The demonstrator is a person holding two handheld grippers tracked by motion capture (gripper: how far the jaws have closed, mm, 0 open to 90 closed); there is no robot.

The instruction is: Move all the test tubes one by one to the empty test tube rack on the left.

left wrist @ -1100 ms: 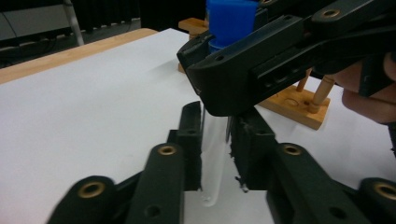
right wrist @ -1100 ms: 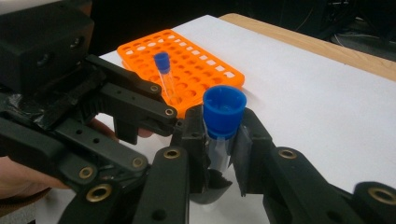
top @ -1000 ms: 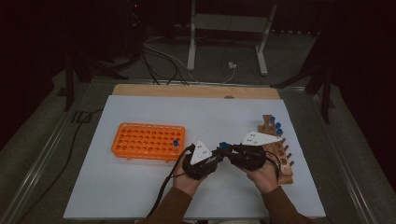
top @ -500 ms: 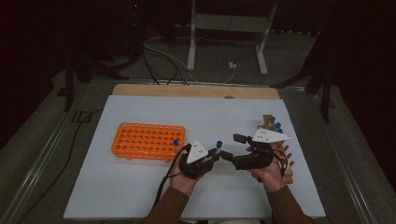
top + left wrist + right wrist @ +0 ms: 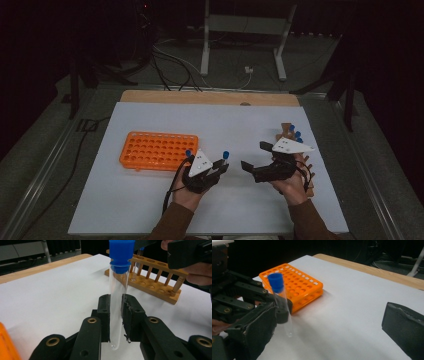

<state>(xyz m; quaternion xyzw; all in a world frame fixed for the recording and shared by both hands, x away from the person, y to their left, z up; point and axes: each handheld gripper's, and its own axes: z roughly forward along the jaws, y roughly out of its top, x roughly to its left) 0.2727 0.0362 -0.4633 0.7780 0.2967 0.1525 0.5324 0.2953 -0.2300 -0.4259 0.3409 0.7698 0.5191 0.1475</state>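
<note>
Currently, my left gripper [image 5: 115, 322] clenching the blue-capped test tube [image 5: 118, 297] upright above open white mat [image 5: 150, 200], my right gripper's [image 5: 255, 157] jaws just opening, released, orange rack [image 5: 159, 150] nearby, wooden rack [image 5: 152, 281] beyond.

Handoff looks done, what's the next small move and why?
Probably carry the clear blue-capped test tube left toward the orange plastic tube rack. The left gripper is shut on it, the right gripper has just opened with nothing between its jaws, and the rack has free holes.

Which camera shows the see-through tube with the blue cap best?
The left gripper view: the clear blue-capped tube stands close-up, pinched between black jaws. The right gripper view shows it farther off; the high view shows its tiny cap.
</note>
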